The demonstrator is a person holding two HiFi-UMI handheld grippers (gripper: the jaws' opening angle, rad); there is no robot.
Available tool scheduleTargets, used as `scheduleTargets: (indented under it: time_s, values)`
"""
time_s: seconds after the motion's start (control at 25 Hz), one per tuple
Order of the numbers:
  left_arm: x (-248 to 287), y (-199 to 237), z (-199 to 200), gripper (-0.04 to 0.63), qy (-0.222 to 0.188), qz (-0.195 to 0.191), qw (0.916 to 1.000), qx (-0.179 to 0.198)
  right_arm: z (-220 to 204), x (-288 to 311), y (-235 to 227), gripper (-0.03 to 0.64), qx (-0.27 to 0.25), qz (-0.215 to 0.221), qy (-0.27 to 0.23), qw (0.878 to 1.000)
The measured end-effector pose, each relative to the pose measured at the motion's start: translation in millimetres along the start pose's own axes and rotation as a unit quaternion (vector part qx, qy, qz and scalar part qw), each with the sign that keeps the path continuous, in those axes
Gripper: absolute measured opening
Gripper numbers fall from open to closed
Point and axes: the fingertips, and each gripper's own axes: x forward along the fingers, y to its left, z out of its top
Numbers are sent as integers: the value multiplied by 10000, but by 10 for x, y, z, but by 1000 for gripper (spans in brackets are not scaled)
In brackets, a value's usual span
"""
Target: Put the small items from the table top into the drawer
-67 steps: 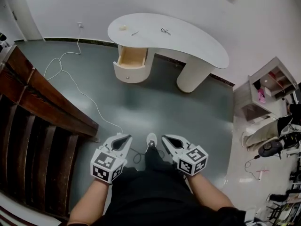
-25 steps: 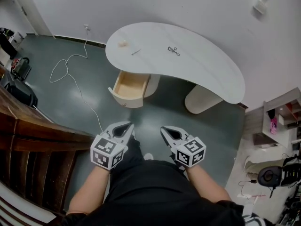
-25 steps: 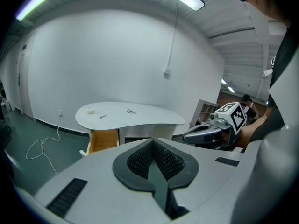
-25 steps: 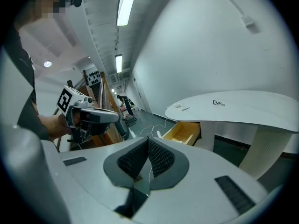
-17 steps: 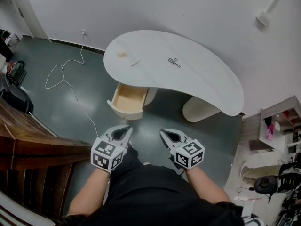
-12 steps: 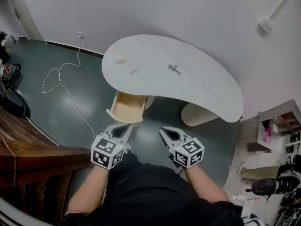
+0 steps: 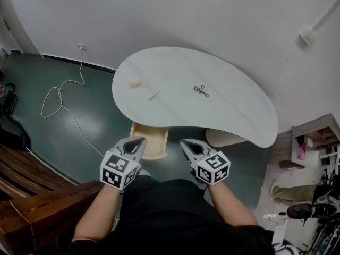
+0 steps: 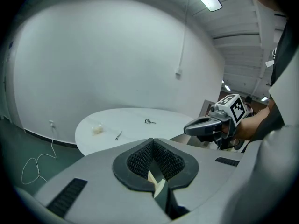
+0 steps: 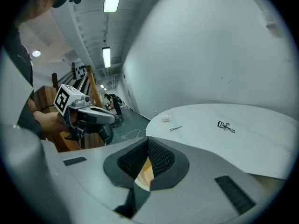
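The drawer [image 7: 156, 142] is shown plainly only in the head view. The left hand-held gripper [image 7: 140, 140] and the right hand-held gripper [image 7: 183, 142] are seen shut, empty.

We see a white kidney-shaped table [image 7: 234, 110] on a dark green floor [image 7: 90, 121], its wooden drawer [image 7: 150, 145] standing open under the near edge. On its top lie a small pale lump [image 7: 135, 82] at the left end, a thin metal sliver [image 7: 154, 95] near it, and a dark eyelash curler [image 7: 201, 90] around the middle.
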Motion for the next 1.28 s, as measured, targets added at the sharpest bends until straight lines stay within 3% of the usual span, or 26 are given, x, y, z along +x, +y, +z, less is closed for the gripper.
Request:
scheduleTargets:
  time_s: [0.28, 0.52, 0.64, 0.88, 1.08, 1.28]
  values:
    - [199, 357, -36, 15, 193, 44, 9998, -98, 82, 354, -699, -2, -426, -538, 306, 9972]
    - [568, 559, -295, 15, 939, 464, 9933, -496, 62, 634, -1759, -2, -915, -817, 947, 9879]
    - [698, 591, -271, 15, 906, 722, 9899, -815, 36, 791, -2248, -2, -1214, -846, 1303, 9804]
    - [911, 547, -136, 15, 806, 1161, 9839, -1095, -14, 1154, -3100, 1, -1696, -999, 1815, 9635]
    - [884, 548, -151, 15, 824, 1593, 9760, -1237, -89, 1418, -3465, 62, -1776, -1021, 2084, 9563]
    - [813, 556, -181, 15, 798, 1859, 9691, -1408, -102, 1577, -3618, 67, -1898, -979, 2260, 9504]
